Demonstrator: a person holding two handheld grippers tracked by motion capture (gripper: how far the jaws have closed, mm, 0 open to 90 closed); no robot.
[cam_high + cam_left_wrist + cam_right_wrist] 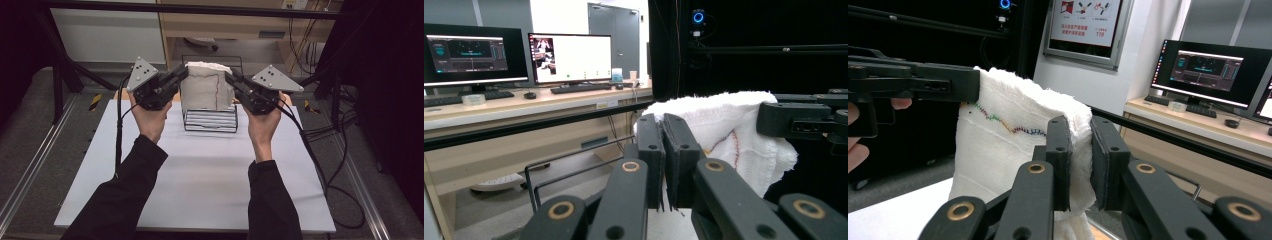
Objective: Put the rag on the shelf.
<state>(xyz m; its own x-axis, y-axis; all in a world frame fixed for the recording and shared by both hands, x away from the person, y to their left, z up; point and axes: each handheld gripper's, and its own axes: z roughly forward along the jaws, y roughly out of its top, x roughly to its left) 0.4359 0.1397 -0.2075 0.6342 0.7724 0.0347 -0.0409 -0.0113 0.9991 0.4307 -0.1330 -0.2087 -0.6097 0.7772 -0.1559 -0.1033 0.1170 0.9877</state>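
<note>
Aloft, both claws pinch white towel corners.

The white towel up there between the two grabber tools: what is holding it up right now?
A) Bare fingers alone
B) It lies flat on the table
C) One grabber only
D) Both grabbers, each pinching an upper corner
D: the left gripper and the right gripper each pinch an upper corner of the white towel, which hangs between them above the wire rack.
</note>
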